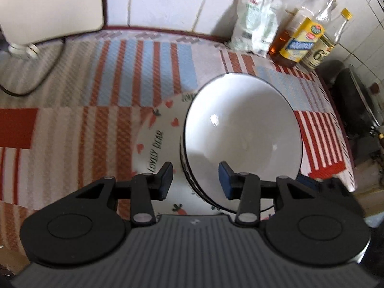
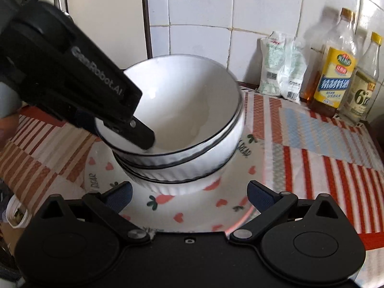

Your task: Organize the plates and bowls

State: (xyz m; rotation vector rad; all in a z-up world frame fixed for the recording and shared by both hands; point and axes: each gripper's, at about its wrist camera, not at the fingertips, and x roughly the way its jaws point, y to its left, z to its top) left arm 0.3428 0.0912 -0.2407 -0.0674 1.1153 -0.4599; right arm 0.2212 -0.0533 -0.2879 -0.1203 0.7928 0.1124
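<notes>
A stack of white bowls with black rims [image 1: 242,129] [image 2: 187,129] stands on a white plate with hearts and carrots [image 1: 153,139] [image 2: 182,206]. My left gripper [image 1: 195,180] is open, one finger outside and one inside the near rim of the top bowl, which sits tilted. In the right wrist view the left gripper [image 2: 127,132] straddles that rim at the left; whether it touches is unclear. My right gripper [image 2: 189,198] is open and empty just in front of the plate's near edge.
A striped red, blue and beige cloth [image 1: 134,76] [image 2: 312,144] covers the counter. A white bag [image 1: 254,24] [image 2: 280,72] and several bottles [image 1: 304,36] [image 2: 336,72] stand against the tiled wall. A white appliance [image 1: 48,4] is at the far left.
</notes>
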